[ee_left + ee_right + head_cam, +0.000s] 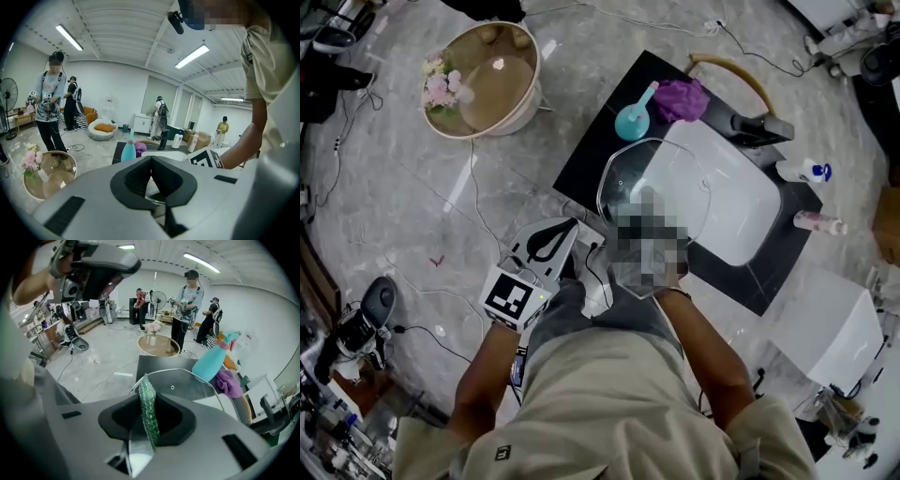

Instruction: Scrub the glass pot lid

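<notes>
- Head view, 11 o'clock: a round tray [525, 108] sits on the floor with flowers [438, 82] on its left side.
- Left of centre: the left gripper [567, 230] points toward 1 o'clock, with its marker cube at 7 o'clock of it. In the left gripper view its jaws [151, 176] are pressed together, and a curved metal rim shows in the gap beneath the pads. I read this as the jaws clamped on the lid's edge.
- Centre: the glass pot lid [661, 178] is tilted over the left rim of the white sink [741, 211], above the black counter [591, 155].
- 12 o'clock of the lid: a teal bottle [633, 117] stands just beside a purple cloth [680, 98].
- Right gripper view: the right gripper [147, 413] is closed on a green scrub pad [148, 411], which is held edge-on. The lid [187, 383] is at 12 o'clock of the jaws. I cannot tell whether the pad touches the glass.
- Head view, 2 o'clock: a black faucet [759, 127] stands at the sink's far edge.
</notes>
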Action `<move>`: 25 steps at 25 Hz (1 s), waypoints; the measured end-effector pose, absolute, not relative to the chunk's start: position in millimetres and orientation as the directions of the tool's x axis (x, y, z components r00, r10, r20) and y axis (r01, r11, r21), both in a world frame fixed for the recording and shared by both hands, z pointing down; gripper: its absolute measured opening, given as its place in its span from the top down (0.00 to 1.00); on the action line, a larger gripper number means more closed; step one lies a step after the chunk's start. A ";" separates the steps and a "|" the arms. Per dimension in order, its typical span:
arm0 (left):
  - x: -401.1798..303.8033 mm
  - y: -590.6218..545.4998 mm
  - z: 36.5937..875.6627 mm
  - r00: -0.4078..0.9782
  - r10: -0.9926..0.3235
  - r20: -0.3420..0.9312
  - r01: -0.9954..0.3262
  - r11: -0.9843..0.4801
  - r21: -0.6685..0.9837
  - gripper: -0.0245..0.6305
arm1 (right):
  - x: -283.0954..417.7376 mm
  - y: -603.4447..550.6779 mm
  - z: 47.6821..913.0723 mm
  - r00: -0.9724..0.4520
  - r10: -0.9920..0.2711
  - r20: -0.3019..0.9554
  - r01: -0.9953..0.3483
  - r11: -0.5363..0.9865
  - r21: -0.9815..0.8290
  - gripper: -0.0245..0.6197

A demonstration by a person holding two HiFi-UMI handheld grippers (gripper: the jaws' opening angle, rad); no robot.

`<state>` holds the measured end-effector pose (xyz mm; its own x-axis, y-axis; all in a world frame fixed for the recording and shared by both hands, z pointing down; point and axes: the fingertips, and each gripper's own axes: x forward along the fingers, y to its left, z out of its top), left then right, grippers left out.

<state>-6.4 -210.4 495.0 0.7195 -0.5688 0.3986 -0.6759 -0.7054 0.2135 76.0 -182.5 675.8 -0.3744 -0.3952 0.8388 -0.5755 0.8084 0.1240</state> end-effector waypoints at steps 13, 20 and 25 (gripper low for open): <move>4.4 -201.2 502.5 0.728 -0.557 0.399 -0.668 -0.708 0.231 0.94 | 182.0 -310.0 710.4 -0.157 -0.468 0.870 -0.692 0.681 0.241 0.81; 13.7 -203.2 500.8 0.751 -0.539 0.382 -0.643 -0.729 0.234 0.94 | 221.7 -220.4 717.0 -0.148 -0.347 0.926 -0.688 0.708 0.156 0.81; 10.8 -204.8 506.8 0.752 -0.536 0.384 -0.642 -0.728 0.241 0.94 | 169.6 -156.2 699.3 -0.236 -0.304 0.923 -0.620 0.779 0.097 0.80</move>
<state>10.8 -204.8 506.8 0.7519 -0.5359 0.3840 -0.6419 -0.7280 0.2407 169.6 -156.2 699.3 -0.2364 -0.3036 0.9230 -0.6198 0.7787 0.0974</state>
